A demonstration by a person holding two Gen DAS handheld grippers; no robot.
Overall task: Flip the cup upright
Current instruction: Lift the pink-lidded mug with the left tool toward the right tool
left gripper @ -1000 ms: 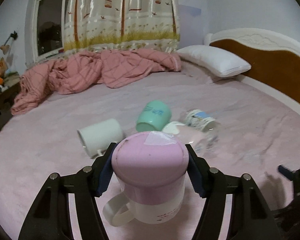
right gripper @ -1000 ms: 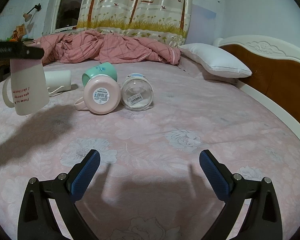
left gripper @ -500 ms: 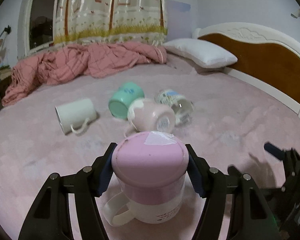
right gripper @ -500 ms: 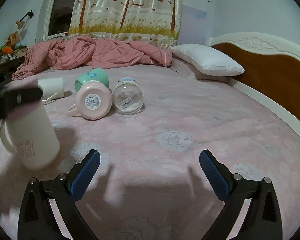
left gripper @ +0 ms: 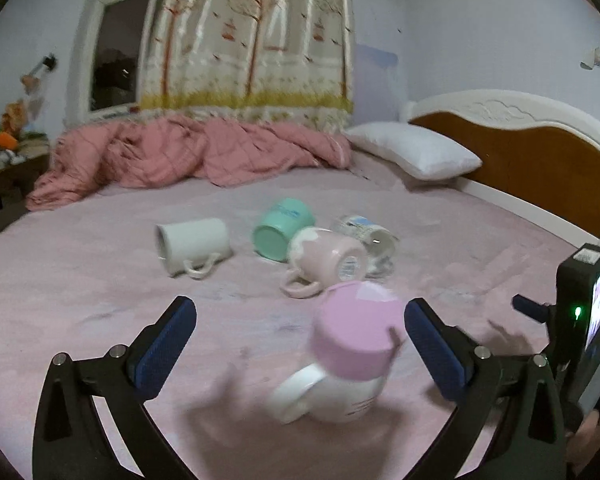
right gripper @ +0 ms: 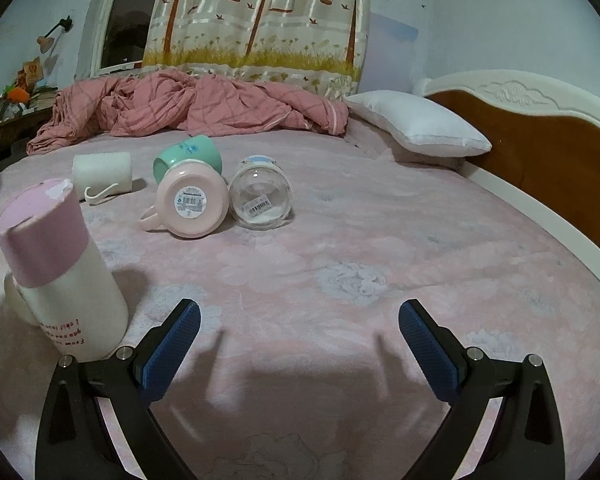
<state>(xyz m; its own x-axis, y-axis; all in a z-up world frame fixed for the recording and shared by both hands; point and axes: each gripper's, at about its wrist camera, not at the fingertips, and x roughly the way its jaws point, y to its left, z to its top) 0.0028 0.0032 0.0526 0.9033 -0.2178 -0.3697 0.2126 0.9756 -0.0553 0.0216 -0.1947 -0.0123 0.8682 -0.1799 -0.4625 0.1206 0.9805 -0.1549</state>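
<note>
A white mug with a pink lid (left gripper: 352, 356) stands on the pink bedsheet, leaning a little, its handle to the left. It also shows in the right wrist view (right gripper: 60, 276) at the far left. My left gripper (left gripper: 300, 344) is open with its jaws wide apart on either side of the mug, not touching it. My right gripper (right gripper: 300, 340) is open and empty above the sheet. Lying on their sides further back are a white mug (left gripper: 192, 244), a green cup (left gripper: 282, 228), a pink mug (left gripper: 328, 260) and a clear glass jar (left gripper: 368, 236).
A crumpled pink quilt (left gripper: 188, 156) lies at the far side of the bed, a white pillow (left gripper: 412, 156) by the wooden headboard (left gripper: 540, 168). The right gripper's body with a lit screen (left gripper: 584, 308) is at the right edge. A cluttered side table (right gripper: 8, 108) stands at left.
My left gripper let go of the lidded mug and its jaws opened wide. The mug went down onto the sheet and now stands there leaning. The right gripper stayed open.
</note>
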